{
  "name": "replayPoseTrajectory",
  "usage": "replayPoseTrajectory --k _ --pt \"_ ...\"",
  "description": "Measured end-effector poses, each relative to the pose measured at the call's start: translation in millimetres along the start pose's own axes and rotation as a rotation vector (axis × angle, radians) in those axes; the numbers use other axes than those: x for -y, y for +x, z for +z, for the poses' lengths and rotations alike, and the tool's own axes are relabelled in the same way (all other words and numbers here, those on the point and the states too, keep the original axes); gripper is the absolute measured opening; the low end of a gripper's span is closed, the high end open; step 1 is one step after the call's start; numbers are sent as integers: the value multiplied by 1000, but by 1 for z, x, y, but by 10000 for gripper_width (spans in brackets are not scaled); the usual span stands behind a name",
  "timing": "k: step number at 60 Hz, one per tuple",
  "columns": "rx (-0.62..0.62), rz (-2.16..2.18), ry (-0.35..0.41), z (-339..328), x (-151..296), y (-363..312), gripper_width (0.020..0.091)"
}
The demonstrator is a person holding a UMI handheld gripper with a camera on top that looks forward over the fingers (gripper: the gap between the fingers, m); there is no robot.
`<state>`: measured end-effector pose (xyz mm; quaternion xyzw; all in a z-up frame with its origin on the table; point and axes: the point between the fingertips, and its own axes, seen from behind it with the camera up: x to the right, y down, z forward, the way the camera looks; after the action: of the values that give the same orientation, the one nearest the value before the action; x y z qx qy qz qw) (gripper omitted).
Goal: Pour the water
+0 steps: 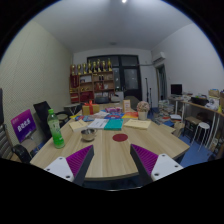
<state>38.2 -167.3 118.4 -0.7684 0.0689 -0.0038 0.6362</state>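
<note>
1. Gripper view, gripper point(110, 163): the fingers stand spread apart with nothing between the purple pads point(78, 158); it holds nothing and rides above the near edge of the wooden table point(108, 158).
2. Task's thing: a green bottle point(56, 130) stands upright on the table's left side, well ahead and left of the fingers. Which vessel is to receive the water cannot be told; a small bowl point(88, 133) sits near mid-table.
3. Risk: the bottle is tall and narrow, so an off-centre approach would likely tip it. Books and papers point(114, 124) lie close by, and spilled water would reach them.
4. Risk: the bottle's cap cannot be made out, so whether it can pour is unknown.
5. Room: the near table stretch is bare wood. A laptop point(23, 126) and black chair point(41, 112) crowd the left edge; the far end is cluttered.
</note>
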Motion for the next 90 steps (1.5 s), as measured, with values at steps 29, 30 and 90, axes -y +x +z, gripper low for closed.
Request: replayPoseTrajectory --k 29,30,90 --pt "199 -50 -10 20 -18 -92 836" --pt "209 -54 -9 22 -17 -104 838" --pt "150 -81 135 257 8 -302 516"
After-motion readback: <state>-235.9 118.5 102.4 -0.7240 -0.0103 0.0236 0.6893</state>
